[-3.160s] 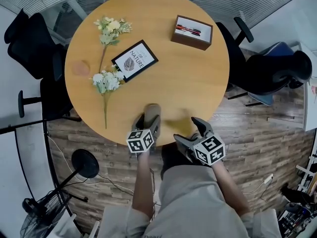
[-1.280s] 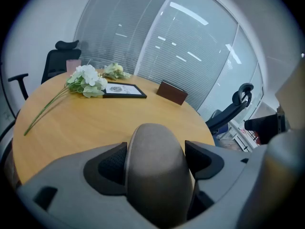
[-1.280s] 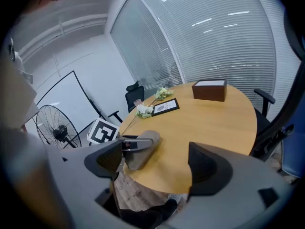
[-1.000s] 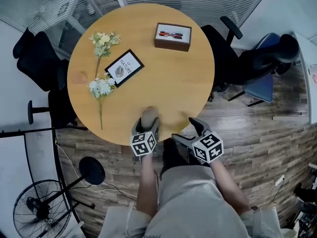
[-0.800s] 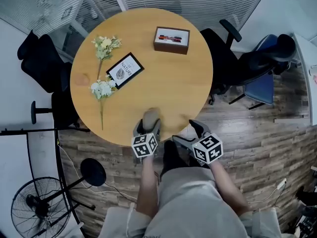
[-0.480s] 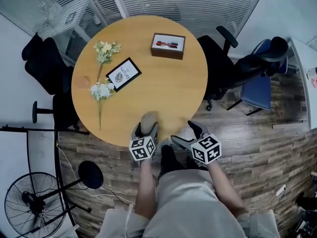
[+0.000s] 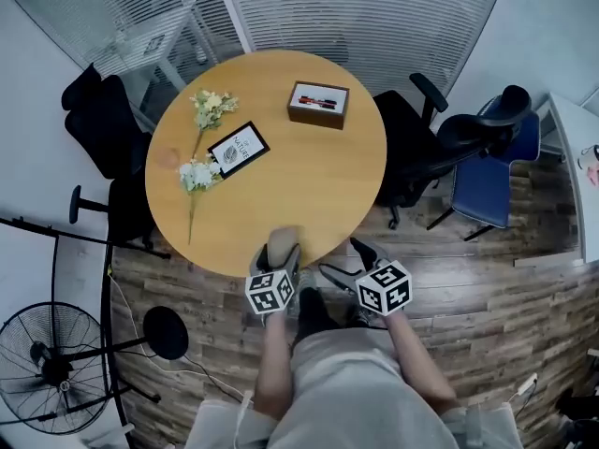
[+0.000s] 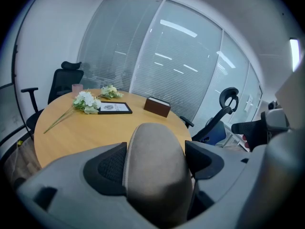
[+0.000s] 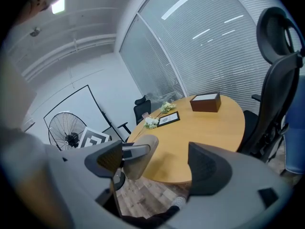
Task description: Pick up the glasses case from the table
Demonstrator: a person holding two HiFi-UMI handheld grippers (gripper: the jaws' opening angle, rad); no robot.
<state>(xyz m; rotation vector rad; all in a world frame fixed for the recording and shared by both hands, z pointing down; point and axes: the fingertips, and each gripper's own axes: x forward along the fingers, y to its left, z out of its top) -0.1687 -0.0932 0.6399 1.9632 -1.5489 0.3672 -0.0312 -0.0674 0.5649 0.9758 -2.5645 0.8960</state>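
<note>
The left claw (image 8: 156,162) pinches the glasses case (image 7: 282,242) at the desk's (image 7: 309,176) near edge (right claw (image 9: 159,163) spread, empty), so lift straight up, squeeze firm.

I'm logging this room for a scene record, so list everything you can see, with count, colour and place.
table: 1, round, light wood, centre
box: 1, dark brown, pens on top, far side of the table
framed card: 1, black frame, white print, left part of the table
flower sprigs: 2, white and pale yellow, beside the framed card
small cup-like thing: 1, pinkish, table's left edge
office chairs: at least 3, black, one partly blue, around the table
fan: 1, black, on the floor at left
glasses case: 1, grey-brown, at the table's near edge
left gripper: 1, grey, shut on the glasses case
right gripper: 1, grey, open, empty
</note>
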